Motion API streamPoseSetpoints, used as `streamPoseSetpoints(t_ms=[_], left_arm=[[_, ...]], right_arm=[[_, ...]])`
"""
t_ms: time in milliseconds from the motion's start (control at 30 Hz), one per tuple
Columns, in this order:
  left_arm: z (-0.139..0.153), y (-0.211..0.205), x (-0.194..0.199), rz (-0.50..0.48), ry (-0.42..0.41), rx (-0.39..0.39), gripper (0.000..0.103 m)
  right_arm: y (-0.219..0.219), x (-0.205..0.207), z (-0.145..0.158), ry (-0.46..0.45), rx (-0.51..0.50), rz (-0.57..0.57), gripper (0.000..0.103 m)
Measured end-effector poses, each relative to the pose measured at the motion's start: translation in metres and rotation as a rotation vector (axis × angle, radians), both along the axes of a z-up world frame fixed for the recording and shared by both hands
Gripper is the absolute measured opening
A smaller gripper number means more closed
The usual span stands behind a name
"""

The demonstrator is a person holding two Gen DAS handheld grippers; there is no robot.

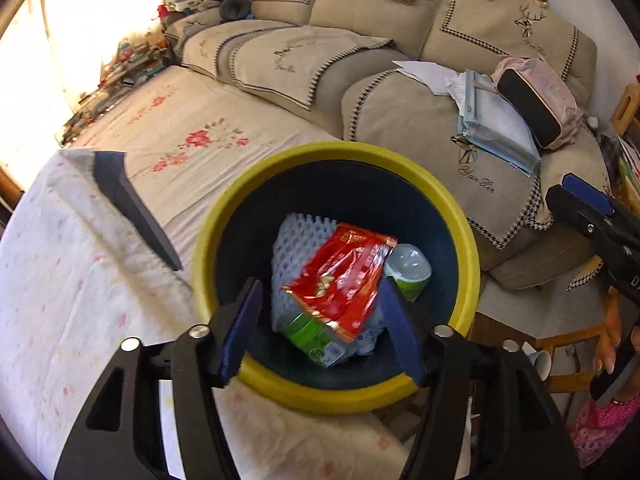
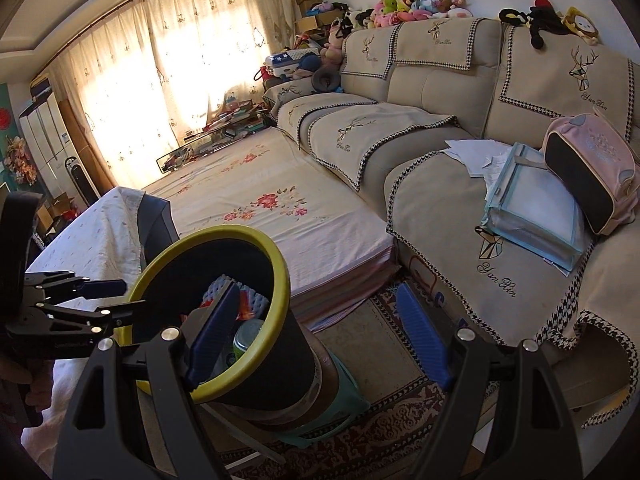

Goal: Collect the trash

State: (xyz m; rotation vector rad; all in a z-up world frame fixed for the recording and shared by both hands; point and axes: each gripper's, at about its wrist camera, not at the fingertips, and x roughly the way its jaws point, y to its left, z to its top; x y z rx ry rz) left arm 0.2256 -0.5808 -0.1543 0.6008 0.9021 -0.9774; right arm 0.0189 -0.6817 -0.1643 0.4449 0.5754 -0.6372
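Observation:
A dark bin with a yellow rim (image 1: 224,216) stands beside a cloth-covered table. Inside lie a red snack wrapper (image 1: 340,272), white foam netting (image 1: 296,232), a green-labelled bottle (image 1: 312,336) and a small clear cup (image 1: 408,268). My left gripper (image 1: 320,320) hovers over the bin mouth, open and empty. My right gripper (image 2: 316,336) is open and empty, to the right of the bin (image 2: 280,280); it also shows in the left wrist view (image 1: 588,200). The left gripper shows in the right wrist view (image 2: 108,300) at the bin's left rim.
A beige sofa (image 2: 440,92) carries a pink backpack (image 2: 592,172), a blue folder bag (image 2: 536,208) and papers (image 2: 472,148). A floral-covered low platform (image 2: 260,192) lies in front. The bin rests on a teal stool (image 2: 340,408) over a patterned rug (image 2: 380,440).

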Motion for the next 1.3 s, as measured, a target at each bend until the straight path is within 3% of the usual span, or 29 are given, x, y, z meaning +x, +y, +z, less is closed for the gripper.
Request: streamPoseSetpoints(t_ms=[133, 367, 667, 800, 1033, 1300], left_arm=[[0.018, 0.052, -0.009, 0.06, -0.08, -0.059, 0.086], [0.057, 0.167, -0.044, 0.256, -0.251, -0.112, 0.098], [0.096, 0.343, -0.082, 0.67, -0.317, -0.238, 0.098], [0.11, 0.4, -0.103, 0.79, -0.377, -0.27, 0.098], [0.123, 0.46, -0.15, 0.889, -0.408, -0.363, 0.098], [0.125, 0.478, -0.188, 0.919, -0.43, -0.4, 0.098]], right_arm=[[0.015, 0.008, 0.004, 0.005, -0.005, 0.041, 0.077], [0.07, 0.031, 0.017, 0.023, -0.05, 0.184, 0.079], [0.166, 0.054, 0.053, -0.002, -0.166, 0.413, 0.086], [0.197, 0.051, 0.068, -0.024, -0.208, 0.479, 0.087], [0.233, 0.031, 0.089, -0.063, -0.245, 0.526, 0.09], [0.243, 0.019, 0.099, -0.091, -0.251, 0.527, 0.091]])
